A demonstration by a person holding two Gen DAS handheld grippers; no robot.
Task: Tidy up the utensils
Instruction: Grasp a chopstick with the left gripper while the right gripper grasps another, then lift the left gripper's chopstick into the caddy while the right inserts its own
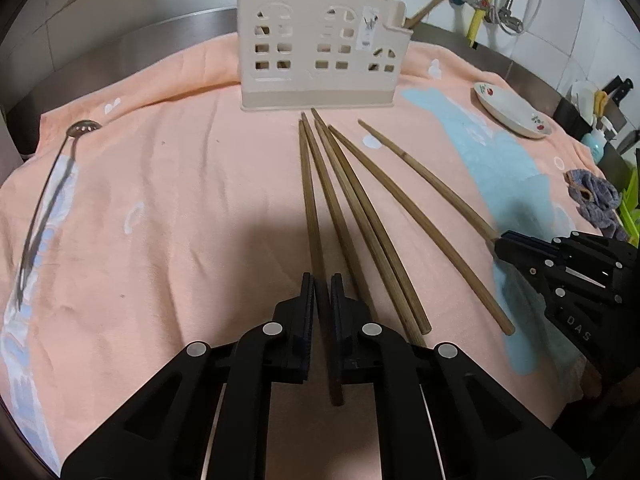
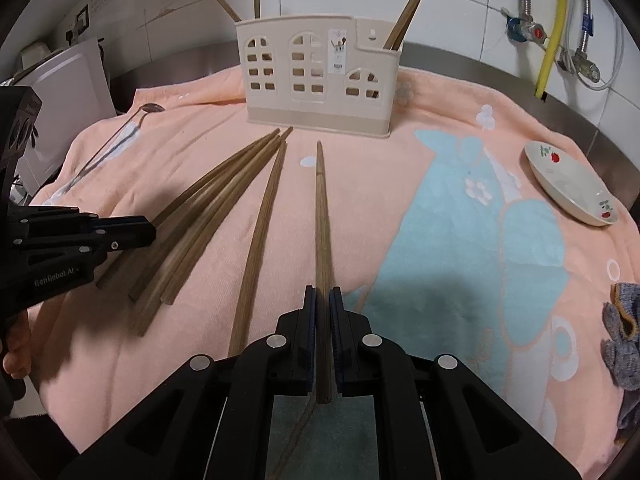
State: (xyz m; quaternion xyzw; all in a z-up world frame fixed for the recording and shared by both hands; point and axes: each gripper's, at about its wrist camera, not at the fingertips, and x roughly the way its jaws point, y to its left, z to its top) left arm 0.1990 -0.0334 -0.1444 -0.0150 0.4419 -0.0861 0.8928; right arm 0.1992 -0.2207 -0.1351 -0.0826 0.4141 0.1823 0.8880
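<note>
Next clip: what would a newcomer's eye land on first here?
Probably the fan of brown wooden chopsticks lying mid-scene on the peach towel, with the left gripper and right gripper each closed on one. Behind them stands the beige house-shaped plastic utensil holder, a few chopsticks already inside.

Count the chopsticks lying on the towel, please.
6 on the towel: one in the left gripper, one in the right gripper, one loose chopstick beside it, three in an overlapping bunch. The bunch may hide more.
</note>
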